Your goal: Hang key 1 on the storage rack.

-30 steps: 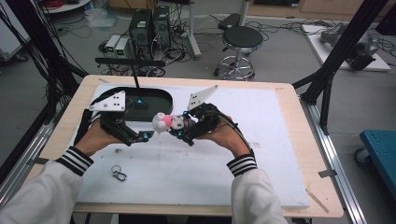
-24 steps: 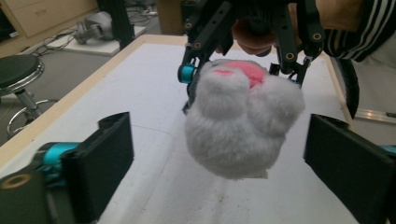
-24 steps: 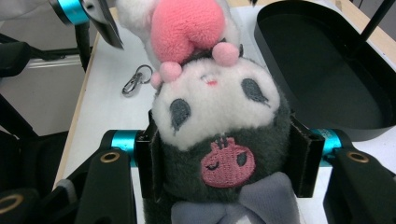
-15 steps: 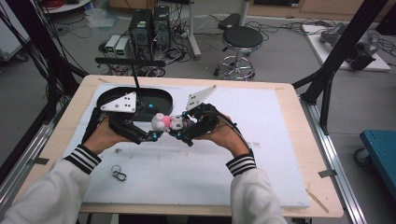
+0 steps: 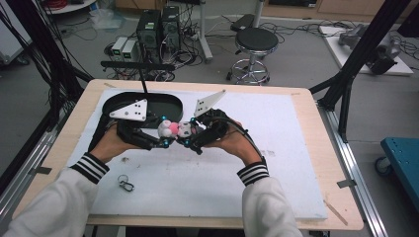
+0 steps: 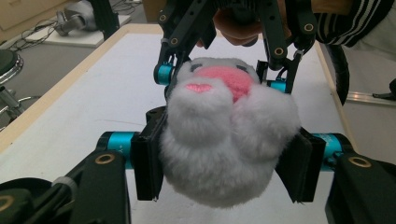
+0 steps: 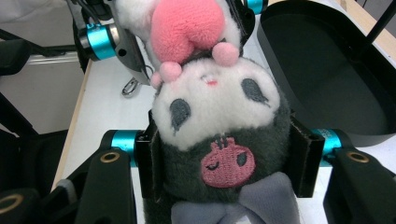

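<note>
Item: plush toy, white body, pink heart, dark hooded head. Location: held above the white mat, between both grippers, beside the black tray. Right gripper: clamped on the dark head. Left gripper: jaws had just been closing, pads now against the white body, grasping it. Loose key ring lay on the mat, well apart. Risk, as judged: soft fur compresses; pulling the hands apart could slip one grip or strain the toy's seams.

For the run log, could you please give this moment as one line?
left gripper: closing on plush toy | right gripper: gripping toy's head | black tray: behind
</note>
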A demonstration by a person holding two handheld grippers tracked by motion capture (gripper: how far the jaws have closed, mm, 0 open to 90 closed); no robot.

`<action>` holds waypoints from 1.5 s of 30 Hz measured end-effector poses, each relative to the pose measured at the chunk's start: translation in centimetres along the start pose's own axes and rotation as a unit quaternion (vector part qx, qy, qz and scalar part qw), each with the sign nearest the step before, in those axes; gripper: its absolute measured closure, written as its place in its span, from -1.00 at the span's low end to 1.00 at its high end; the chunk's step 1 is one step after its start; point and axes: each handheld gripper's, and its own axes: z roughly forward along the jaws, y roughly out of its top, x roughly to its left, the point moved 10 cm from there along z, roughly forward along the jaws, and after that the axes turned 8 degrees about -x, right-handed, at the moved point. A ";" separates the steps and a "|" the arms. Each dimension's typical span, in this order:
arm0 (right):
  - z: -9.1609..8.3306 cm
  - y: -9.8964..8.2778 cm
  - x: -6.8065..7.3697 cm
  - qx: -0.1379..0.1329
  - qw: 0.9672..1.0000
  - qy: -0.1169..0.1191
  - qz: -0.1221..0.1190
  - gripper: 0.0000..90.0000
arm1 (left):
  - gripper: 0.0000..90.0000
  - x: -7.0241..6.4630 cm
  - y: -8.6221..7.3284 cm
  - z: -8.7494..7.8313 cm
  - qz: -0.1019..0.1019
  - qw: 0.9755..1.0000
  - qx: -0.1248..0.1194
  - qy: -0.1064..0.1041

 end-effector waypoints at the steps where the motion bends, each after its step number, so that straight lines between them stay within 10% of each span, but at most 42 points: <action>1: 0.0 0.0 0.1 0.000 1.000 0.001 0.002 -0.05 | -0.02 0.0 0.0 0.0 -0.001 1.000 0.000 -0.001; 14: 0.2 -0.2 0.2 0.007 1.000 0.008 0.009 -0.07 | 0.21 0.0 -0.1 -0.2 0.012 1.000 0.012 0.009; 19: 0.3 -0.2 0.3 0.002 1.000 0.014 0.011 -0.38 | 0.22 -0.2 0.0 -0.2 0.012 1.000 0.009 0.008; 22: 0.5 -0.3 0.2 0.008 0.999 -0.002 -0.039 -0.98 | 0.22 -0.1 0.1 -0.2 0.012 1.000 0.008 0.011; 36: -2.4 -0.6 -0.5 -0.056 0.996 -0.062 0.007 -0.99 | 0.21 0.7 0.5 -1.4 0.000 0.999 -0.002 0.038; 45: -6.7 -1.9 -0.4 -0.099 0.987 -0.127 0.029 -0.99 | 0.21 1.8 1.0 -3.0 -0.010 0.997 -0.018 0.076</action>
